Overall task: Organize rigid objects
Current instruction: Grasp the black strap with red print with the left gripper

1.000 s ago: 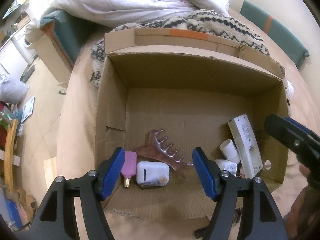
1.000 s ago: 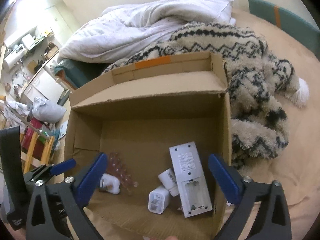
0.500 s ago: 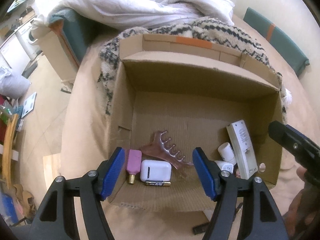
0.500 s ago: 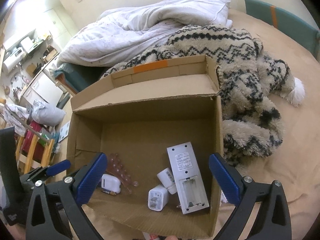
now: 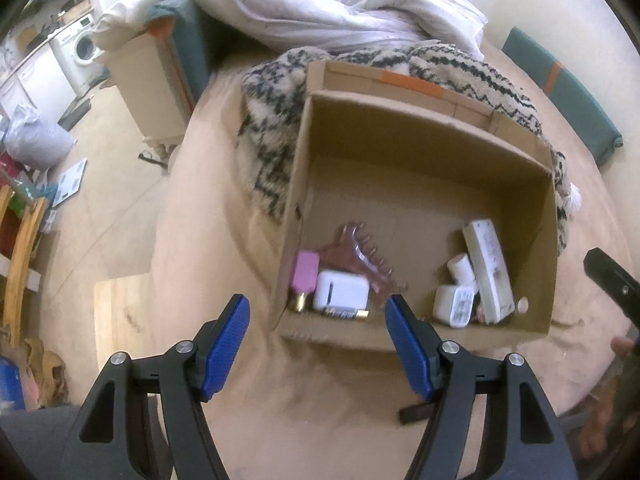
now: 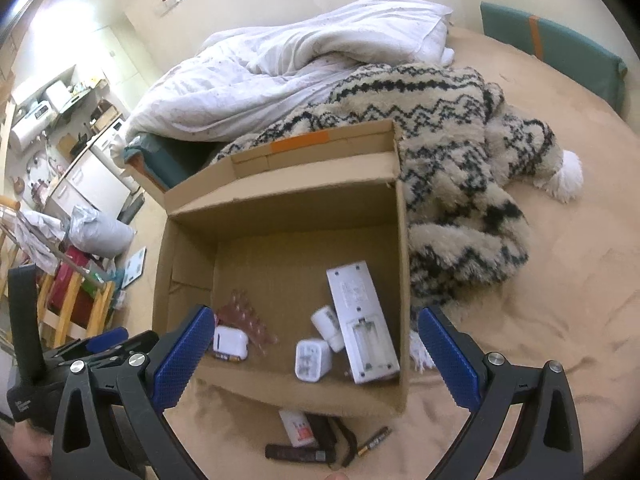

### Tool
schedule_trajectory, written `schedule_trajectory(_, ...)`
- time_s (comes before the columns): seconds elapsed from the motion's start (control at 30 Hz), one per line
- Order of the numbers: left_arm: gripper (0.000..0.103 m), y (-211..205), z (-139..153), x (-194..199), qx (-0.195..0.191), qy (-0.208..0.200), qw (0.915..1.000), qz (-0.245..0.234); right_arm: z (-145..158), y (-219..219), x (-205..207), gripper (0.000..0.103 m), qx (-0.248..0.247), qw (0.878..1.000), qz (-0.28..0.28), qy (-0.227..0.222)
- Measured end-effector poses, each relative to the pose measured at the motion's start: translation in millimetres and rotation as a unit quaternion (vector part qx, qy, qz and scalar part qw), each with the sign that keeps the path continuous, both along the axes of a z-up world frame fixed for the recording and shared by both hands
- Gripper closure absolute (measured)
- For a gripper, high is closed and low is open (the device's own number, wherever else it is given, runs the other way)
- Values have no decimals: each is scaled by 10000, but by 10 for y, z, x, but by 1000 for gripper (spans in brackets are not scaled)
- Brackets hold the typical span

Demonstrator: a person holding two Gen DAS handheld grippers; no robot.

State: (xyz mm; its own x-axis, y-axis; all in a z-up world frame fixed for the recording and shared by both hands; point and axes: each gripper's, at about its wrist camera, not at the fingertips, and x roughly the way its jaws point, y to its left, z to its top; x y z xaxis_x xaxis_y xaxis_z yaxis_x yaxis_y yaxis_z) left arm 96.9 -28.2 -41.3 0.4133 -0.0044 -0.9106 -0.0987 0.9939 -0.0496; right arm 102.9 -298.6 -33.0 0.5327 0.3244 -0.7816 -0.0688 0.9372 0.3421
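An open cardboard box (image 5: 424,132) (image 6: 280,208) rests on a tan bedsheet. Inside lie a white remote (image 5: 488,270) (image 6: 362,320), two white plug adapters (image 5: 454,306) (image 6: 313,360), a pink comb-like piece (image 5: 356,256) (image 6: 244,316), a pink item (image 5: 306,270), a white case (image 5: 341,290) (image 6: 230,342) and a battery (image 5: 346,313). My left gripper (image 5: 316,334) hovers open and empty before the box's near wall. My right gripper (image 6: 316,354) is open and empty above the near right part. In front of the box lie a small white card (image 6: 295,426), dark items (image 6: 304,454) and a loose battery (image 6: 374,440).
A patterned woolly blanket (image 6: 452,160) lies behind and right of the box, a white duvet (image 6: 288,64) beyond it. Teal cushions (image 6: 552,44) line the far edge. At left the bed ends above a floor with a wooden chair (image 5: 20,256), a bag and a washing machine (image 5: 82,46).
Both grippers have drawn back and risen from the box, which now looks smaller and farther. Items on the sheet in front of the box have come into the right wrist view.
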Motion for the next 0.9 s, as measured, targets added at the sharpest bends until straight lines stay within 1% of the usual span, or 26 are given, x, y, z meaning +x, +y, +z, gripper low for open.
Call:
schedule_trajectory(0.13,36,47,-39,-142,33,50,10000,43,-44,-37,-94,0,-4,9999,-37,113)
schedule_trajectory(0.4,36,183,-161,-328,-154,218,9989,391,-201,-75,-253,0,-142,9991,-24,399)
schedule_trajectory(0.57,36,174,-242,-327,-177,360,9981,472,-349,-113,-282,0,-135,9970,-74,756)
schedule_trajectory(0.73,36,123,-339,-324,-98,466,9977,478,-534,-178,-254,0,-72,9914,-276,1276)
schedule_trajectory(0.83,36,54,-441,-354,-120,656,9964,518,-642,-220,-242,0,24,9867,-402,1575)
schedule_trajectory(0.9,36,-34,-541,-385,-241,820,9947,565,-677,-242,-237,0,146,9849,-440,1671)
